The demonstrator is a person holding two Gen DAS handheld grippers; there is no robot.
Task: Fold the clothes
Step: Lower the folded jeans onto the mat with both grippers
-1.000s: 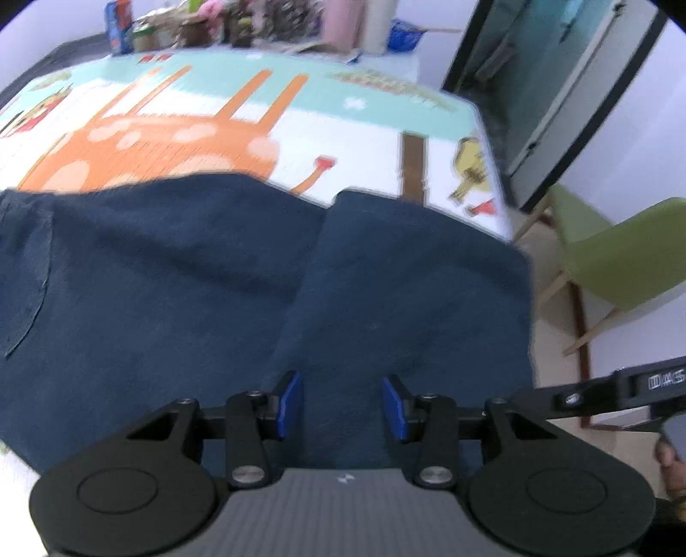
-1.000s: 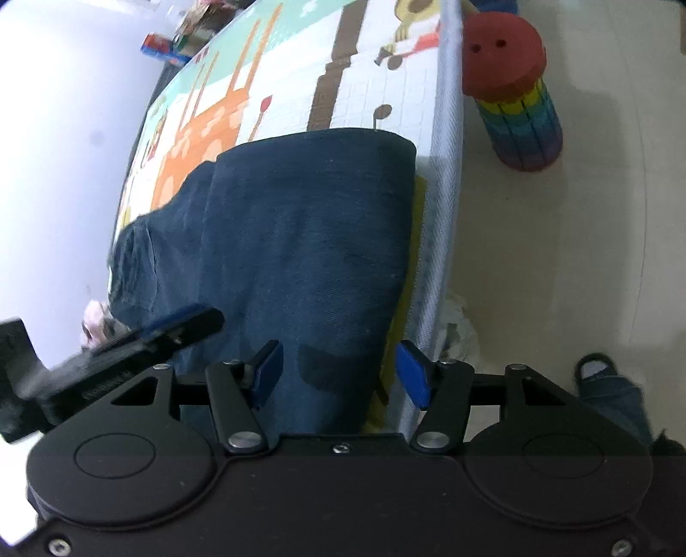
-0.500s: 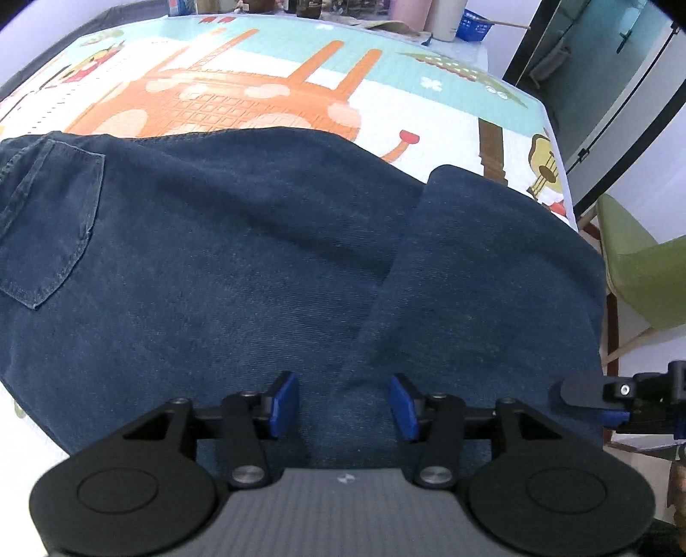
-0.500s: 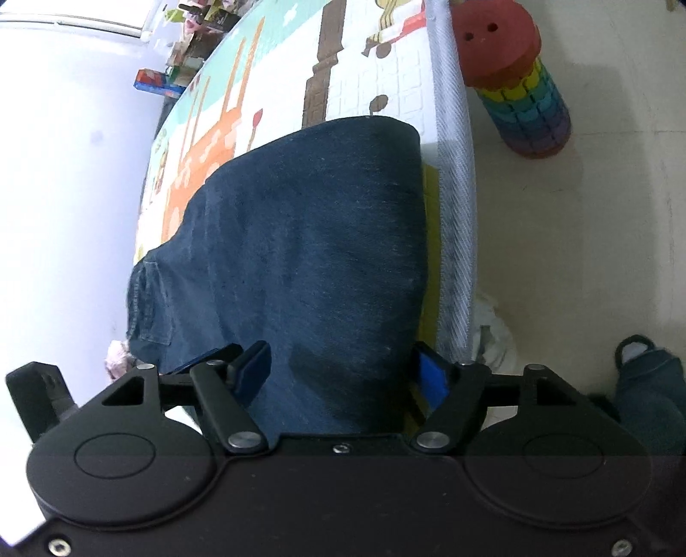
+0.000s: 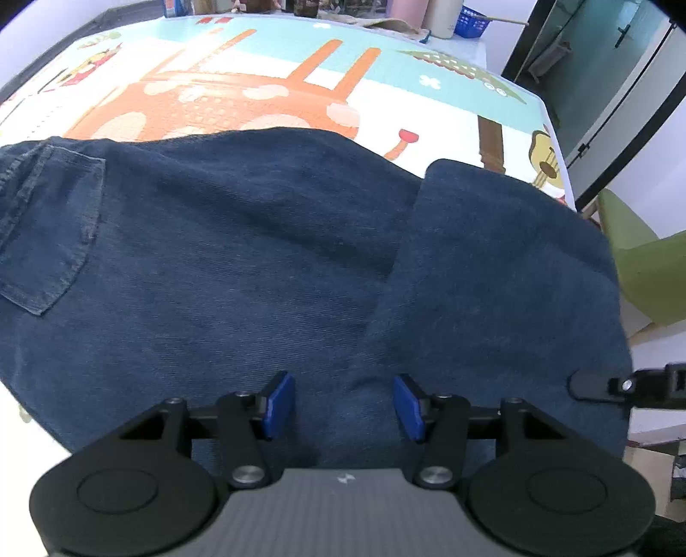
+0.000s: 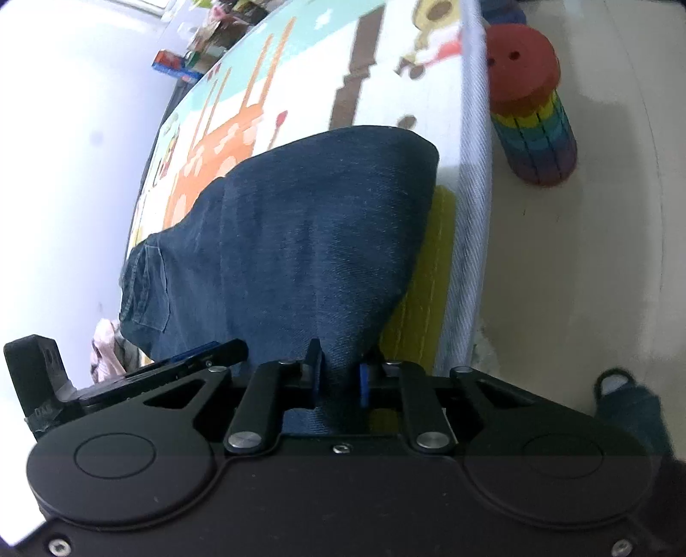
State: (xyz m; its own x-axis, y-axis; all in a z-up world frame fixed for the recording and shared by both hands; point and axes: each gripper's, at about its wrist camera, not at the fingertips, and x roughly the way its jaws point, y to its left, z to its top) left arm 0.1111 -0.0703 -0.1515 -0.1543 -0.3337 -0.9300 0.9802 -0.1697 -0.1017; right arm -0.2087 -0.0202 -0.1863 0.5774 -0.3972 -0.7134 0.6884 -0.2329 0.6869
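Note:
Dark blue jeans lie spread on the cartoon play mat, with a folded leg section on the right and a back pocket on the left. My left gripper hovers over the jeans' near edge. Its jaws are opening, with denim below them and its blue pads not pressing. In the right wrist view the jeans bunch up toward my right gripper. The right jaws are closing and pinch a gathered ridge of denim at the near right corner.
A green chair stands off the mat's right side. A rainbow stool with a red top sits on the pale floor beside the mat's grey edge. Boxes and bottles line the far edge. A slippered foot is nearby.
The right jaws went from wide open around the denim edge to pinching it, pulling the cloth into a ridge. The left jaws widened a little over the jeans.

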